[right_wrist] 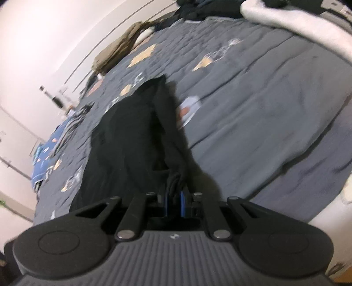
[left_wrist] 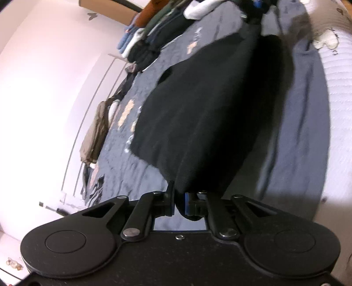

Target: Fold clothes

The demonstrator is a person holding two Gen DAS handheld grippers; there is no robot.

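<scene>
Around my work I see a bed covered by a grey-blue quilt (right_wrist: 253, 105) with pale printed patches. Along its far edge, in the left wrist view, a row of piled clothes (left_wrist: 154, 33) runs in orange, green, blue and dark tones, and a white garment (left_wrist: 198, 8) lies at the top. A tan garment (right_wrist: 118, 52) is bunched against the pale wall (left_wrist: 44, 88). A blue patterned cloth (right_wrist: 46, 154) sits at the quilt's left edge in the right wrist view. A white quilted cover (left_wrist: 338, 110) borders the bed on the right of the left view.

The black garment (left_wrist: 204, 105) spreads over the quilt. I have my left gripper (left_wrist: 179, 203) pinching its near edge, jaws narrow with the fabric bunched between them. My right gripper (right_wrist: 173, 203) grips another part of the same garment (right_wrist: 136, 136), jaws nearly together on a gathered fold, the cloth rising from the jaws to a peak. Nothing lies on the garment.
</scene>
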